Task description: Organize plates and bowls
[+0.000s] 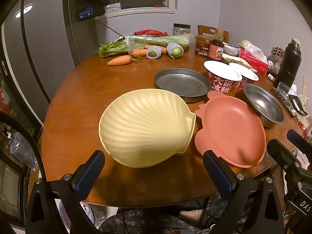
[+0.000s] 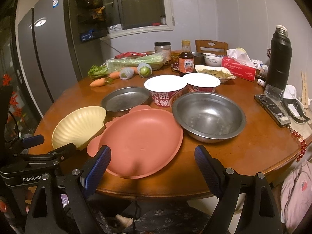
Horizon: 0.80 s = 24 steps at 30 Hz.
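**Both grippers poised at the near edge, dishes unsorted**

While nothing is yet held, the left gripper hovers at the near rim of the cream shell-shaped plate, its 2 fingers spread wide and released on either side of it. The right gripper is likewise released, fingers apart, aimed at the near rim of the pink plate.

The 2 plates lie side by side on the wooden tabletop, their edges touching or nearly so. Behind them sit a flat metal pan and, to the right, a steel bowl, with 2 white-lidded paper bowls just beyond. Vegetables, jars, a tissue box and a black flask crowd the far side, which probably explains why the dishes are gathered near the front.

Each gripper faces its own plate, so stacking 1 on the other looks like the likely opening step. The shallow rims may be awkward to pinch.
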Available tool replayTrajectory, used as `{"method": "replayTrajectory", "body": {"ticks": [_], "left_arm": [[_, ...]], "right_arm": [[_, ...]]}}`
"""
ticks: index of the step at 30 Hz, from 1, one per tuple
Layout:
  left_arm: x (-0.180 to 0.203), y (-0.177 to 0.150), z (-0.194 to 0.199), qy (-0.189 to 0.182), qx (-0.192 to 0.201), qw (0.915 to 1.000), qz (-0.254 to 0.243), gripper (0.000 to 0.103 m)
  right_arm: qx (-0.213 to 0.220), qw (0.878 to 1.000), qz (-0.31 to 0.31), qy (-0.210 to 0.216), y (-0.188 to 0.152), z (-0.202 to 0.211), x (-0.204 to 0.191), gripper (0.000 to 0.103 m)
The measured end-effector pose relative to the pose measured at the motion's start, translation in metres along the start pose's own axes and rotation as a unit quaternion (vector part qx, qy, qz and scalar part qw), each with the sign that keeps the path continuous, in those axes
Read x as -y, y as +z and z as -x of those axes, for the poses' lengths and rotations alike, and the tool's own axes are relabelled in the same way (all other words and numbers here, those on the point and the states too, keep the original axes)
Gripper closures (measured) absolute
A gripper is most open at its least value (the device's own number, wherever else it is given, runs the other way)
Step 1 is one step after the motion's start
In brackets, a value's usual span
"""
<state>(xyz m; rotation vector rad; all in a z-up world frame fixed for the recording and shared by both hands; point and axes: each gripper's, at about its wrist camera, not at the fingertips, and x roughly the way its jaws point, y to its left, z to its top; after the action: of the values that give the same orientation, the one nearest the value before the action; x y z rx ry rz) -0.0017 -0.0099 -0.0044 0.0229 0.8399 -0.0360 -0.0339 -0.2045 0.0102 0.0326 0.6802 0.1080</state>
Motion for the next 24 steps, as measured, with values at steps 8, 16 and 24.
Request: {"method": "replayTrajectory", "body": {"ticks": [8,16,24], "left_arm": [[0.001,0.000,-0.001,-0.001,0.002,1.0000,0.000,0.002],[0.000,-0.001,0.001,-0.001,0.003,1.0000,0.003,0.002],[-0.022,0.000,0.005,-0.010,0.005,0.9996,0.024,0.002]], "right_arm": [[-0.001,1.000,0.001,0.001,0.000,-0.001,-0.001,0.015],[0.000,1.000,0.004,0.003,0.001,-0.002,-0.003,0.015],[0.002,1.000,0.024,0.014,0.009,-0.004,-0.014,0.015]]}}
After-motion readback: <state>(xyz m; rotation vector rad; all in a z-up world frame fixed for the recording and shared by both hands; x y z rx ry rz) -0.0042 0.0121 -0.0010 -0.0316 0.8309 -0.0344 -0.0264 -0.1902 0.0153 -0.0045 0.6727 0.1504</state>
